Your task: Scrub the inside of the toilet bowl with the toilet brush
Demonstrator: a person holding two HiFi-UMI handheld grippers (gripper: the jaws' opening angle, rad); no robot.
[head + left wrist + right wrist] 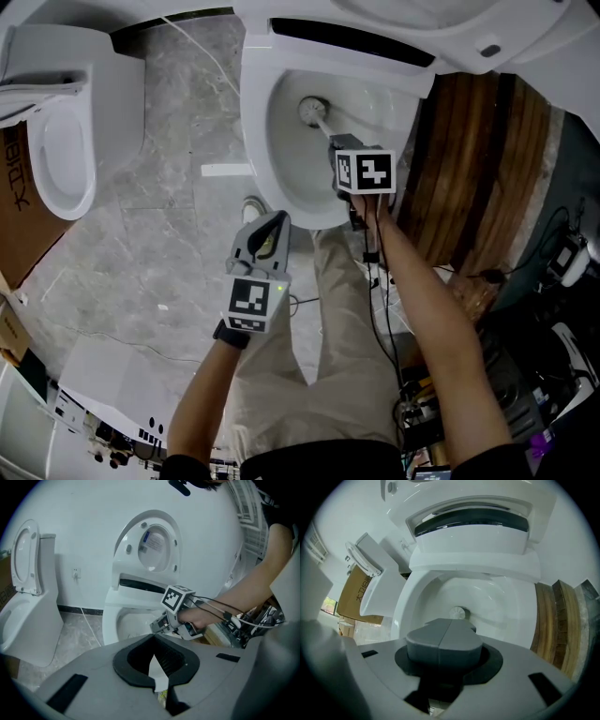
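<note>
right gripper is clamped tight on the thin handle of the toilet brush. in the right gripper view its grey pads meet in one seam. the round bristly brush head sits low inside the toilet bowl, smooth glossy white ceramic w/ the seat lid flipped up. left gripper hangs just off the bowl's front rim, tips pinched together w/ nothing btwn them. floor is grey marble-look tile. dark wood slats stand right beside the bowl, a 2nd white toilet and a cardboard box on the left. black cables run down the right forearm.
</note>
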